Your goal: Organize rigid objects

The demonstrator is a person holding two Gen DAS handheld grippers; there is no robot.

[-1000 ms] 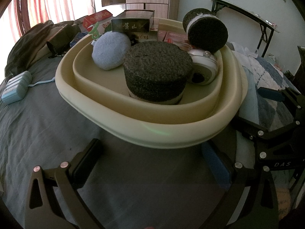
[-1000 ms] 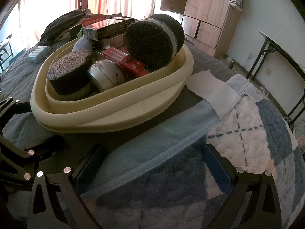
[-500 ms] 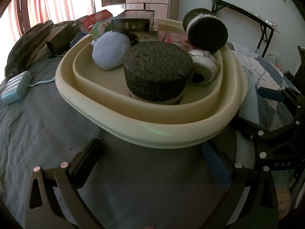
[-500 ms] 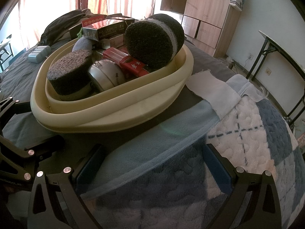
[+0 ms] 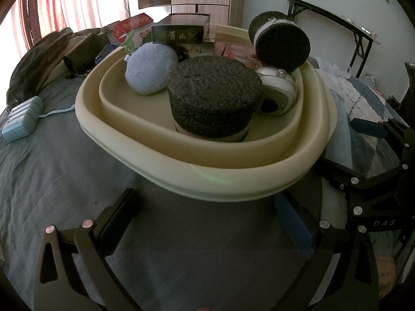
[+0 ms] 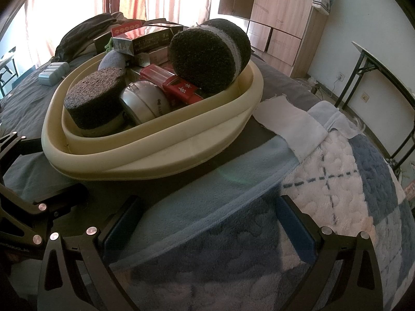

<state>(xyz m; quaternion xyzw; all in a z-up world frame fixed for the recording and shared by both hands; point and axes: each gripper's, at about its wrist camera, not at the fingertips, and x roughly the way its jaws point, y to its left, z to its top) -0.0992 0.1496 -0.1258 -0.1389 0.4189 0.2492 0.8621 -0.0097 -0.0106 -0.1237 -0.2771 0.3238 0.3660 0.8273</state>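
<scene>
A cream basin (image 5: 233, 184) (image 6: 160, 163) sits on the bed. In it lie a dark round sponge block (image 5: 212, 98) (image 6: 93, 96), a second dark block (image 5: 280, 44) (image 6: 205, 54) leaning on the rim, a blue-grey pad (image 5: 150, 70), a silver round case (image 5: 277, 96) (image 6: 145, 101), a red box (image 6: 179, 90) and other boxes (image 5: 179, 35). My left gripper (image 5: 205, 220) is open and empty just in front of the basin. My right gripper (image 6: 207, 223) is open and empty over the blanket, to the basin's right.
A pale blue device (image 5: 23, 116) with a cord lies on the grey sheet at left. A dark bag (image 5: 52, 59) lies behind. A blue and white blanket (image 6: 337, 181) covers the right side. A folding table (image 5: 337, 18) and a wooden cabinet (image 6: 280, 13) stand beyond.
</scene>
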